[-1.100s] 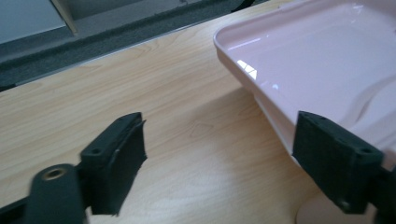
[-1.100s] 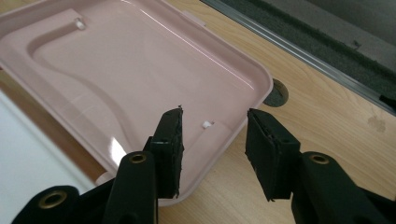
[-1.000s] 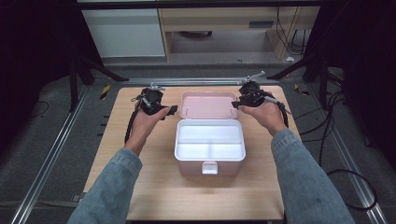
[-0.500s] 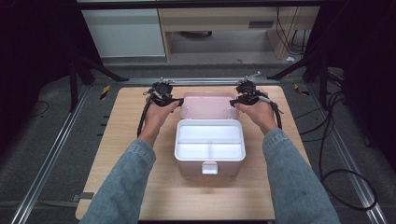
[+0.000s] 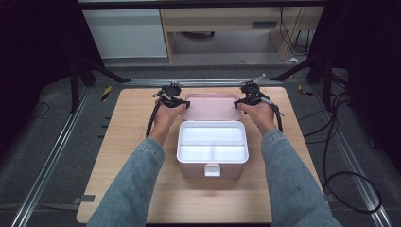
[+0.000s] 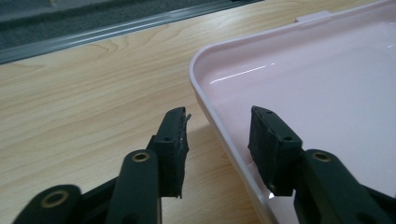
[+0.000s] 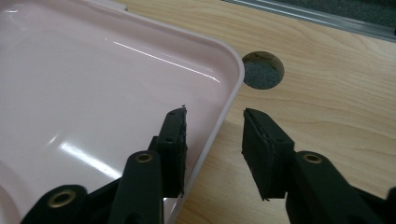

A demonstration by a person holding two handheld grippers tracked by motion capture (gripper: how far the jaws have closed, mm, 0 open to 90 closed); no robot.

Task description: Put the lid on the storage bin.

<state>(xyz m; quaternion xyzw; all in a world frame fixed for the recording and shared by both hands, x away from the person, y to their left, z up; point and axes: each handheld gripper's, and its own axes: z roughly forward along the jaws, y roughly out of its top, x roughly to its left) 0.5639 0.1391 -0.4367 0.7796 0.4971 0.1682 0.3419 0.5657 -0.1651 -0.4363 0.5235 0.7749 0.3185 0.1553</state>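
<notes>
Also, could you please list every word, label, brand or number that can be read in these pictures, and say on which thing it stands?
There is no readable text in these pictures.
Pink lid: plain, no print, also in both gripper views.
White box and its latch: no label.
Wooden table: only wood grain.
Cabinets behind the table: no legible marks.
</notes>
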